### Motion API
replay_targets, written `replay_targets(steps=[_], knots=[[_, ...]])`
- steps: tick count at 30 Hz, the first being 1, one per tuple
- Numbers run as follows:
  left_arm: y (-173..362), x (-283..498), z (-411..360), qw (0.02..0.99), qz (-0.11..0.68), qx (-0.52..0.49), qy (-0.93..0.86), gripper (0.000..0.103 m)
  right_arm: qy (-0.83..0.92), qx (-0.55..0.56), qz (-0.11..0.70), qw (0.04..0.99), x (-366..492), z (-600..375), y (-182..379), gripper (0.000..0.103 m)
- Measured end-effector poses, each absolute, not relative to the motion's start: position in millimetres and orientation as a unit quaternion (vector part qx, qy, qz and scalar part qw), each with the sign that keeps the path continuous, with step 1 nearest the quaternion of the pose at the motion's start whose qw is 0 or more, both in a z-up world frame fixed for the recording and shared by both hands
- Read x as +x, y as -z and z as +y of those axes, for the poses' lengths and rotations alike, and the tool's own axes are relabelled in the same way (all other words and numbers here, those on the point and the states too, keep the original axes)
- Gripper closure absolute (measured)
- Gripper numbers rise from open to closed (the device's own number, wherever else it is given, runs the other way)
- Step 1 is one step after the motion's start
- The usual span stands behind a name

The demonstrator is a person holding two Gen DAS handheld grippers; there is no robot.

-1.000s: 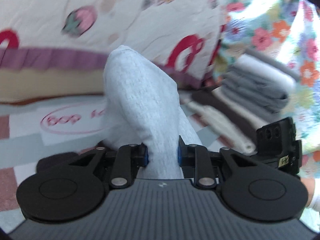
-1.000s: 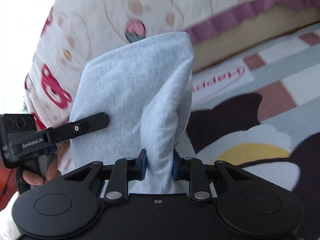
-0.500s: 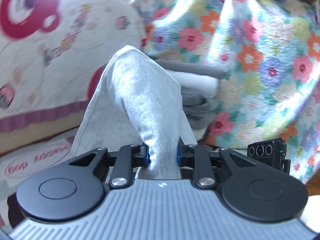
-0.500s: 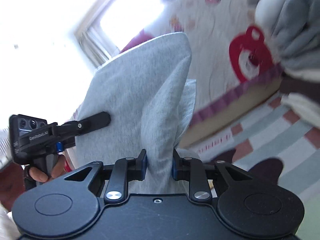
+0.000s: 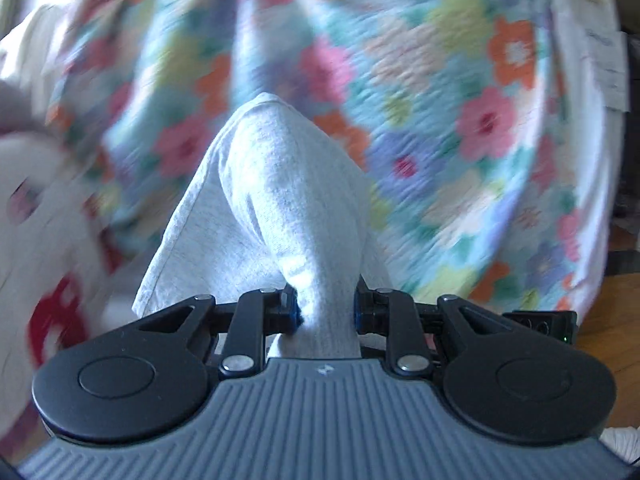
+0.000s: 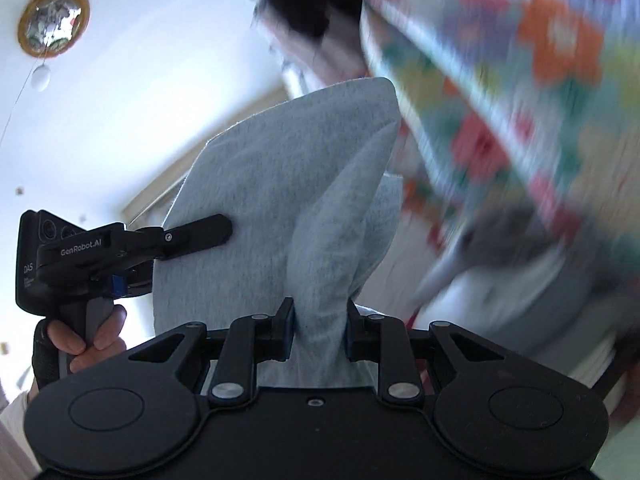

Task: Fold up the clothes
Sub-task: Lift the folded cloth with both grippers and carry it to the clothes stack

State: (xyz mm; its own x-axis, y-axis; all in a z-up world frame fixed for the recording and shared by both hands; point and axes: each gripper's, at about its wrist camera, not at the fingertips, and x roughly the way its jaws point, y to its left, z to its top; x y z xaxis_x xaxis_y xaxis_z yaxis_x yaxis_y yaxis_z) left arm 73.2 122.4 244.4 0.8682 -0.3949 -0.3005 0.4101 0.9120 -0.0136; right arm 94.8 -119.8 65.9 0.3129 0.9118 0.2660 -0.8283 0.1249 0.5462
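A folded light grey garment (image 5: pixel 288 208) is held up in the air by both grippers. My left gripper (image 5: pixel 323 312) is shut on one bunched edge of it. My right gripper (image 6: pixel 319 330) is shut on the other edge of the same garment (image 6: pixel 280 184). The left gripper also shows in the right wrist view (image 6: pixel 200 234), clamped on the cloth's left side, with a hand on its handle. Both views are tilted upward and blurred.
A floral quilt (image 5: pixel 460 120) fills the background of the left wrist view and hangs at the right in the right wrist view (image 6: pixel 540 80). A stack of folded grey and white clothes (image 6: pixel 520 288) lies at the right. The ceiling lamp (image 6: pixel 54 20) shows above.
Both grippers have swung upward and to the right with the garment. The view left the strawberry bedspread and floor mat for the floral quilt and the ceiling.
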Motion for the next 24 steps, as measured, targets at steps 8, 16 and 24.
replay_targets(steps=[8,16,24], knots=[[-285,182,83,0.937,0.149,-0.049,0.313,0.081,-0.508,0.289,0.020,0.811,150,-172,-117,0.075],[-301,283,164,0.946,0.089,-0.158,0.269,0.080,-0.553,0.169,0.011,0.815,282,-107,-204,0.070],[-139,347,314,0.883,0.252,-0.396,-0.018,0.081,-0.576,0.035,0.287,0.765,444,74,-171,0.065]])
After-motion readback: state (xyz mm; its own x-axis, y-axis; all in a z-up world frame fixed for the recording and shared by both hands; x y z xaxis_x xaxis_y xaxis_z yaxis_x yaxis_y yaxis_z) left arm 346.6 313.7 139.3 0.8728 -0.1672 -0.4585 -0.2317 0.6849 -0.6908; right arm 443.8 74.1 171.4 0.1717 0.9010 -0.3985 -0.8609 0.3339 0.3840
